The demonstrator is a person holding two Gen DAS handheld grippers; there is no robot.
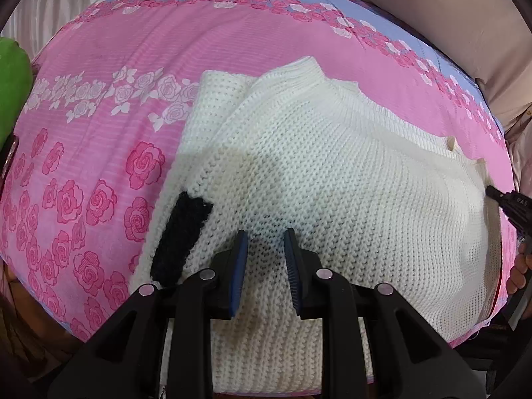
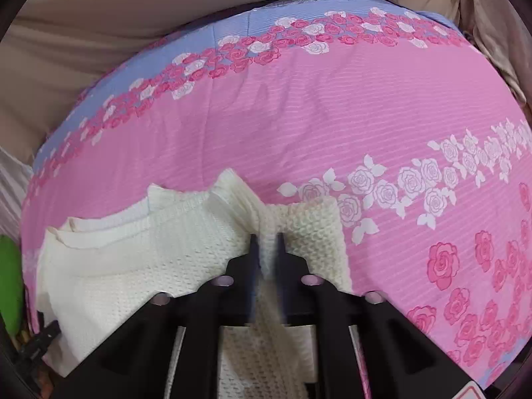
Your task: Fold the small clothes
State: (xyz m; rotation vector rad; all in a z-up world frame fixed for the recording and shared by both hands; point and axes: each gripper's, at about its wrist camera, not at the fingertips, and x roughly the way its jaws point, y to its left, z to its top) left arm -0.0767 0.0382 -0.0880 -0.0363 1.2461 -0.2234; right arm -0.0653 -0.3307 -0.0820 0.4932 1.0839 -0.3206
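A small cream knitted sweater (image 1: 326, 179) lies on a pink rose-print bedsheet (image 1: 109, 63). A black knitted patch (image 1: 181, 236) sits on its near left part. My left gripper (image 1: 266, 246) is open and hovers just above the sweater's near edge, with nothing between its blue pads. In the right wrist view my right gripper (image 2: 267, 249) is shut on a raised fold of the sweater (image 2: 149, 249), pinching a ridge of knit that runs up between the fingers. A black tip of the right gripper also shows in the left wrist view (image 1: 508, 202) at the sweater's right edge.
The sheet (image 2: 365, 116) has a lilac border with roses at the far side. Beige cloth (image 2: 83, 50) lies beyond the bed. A green object (image 1: 11, 83) sits at the left edge, also in the right wrist view (image 2: 10, 282).
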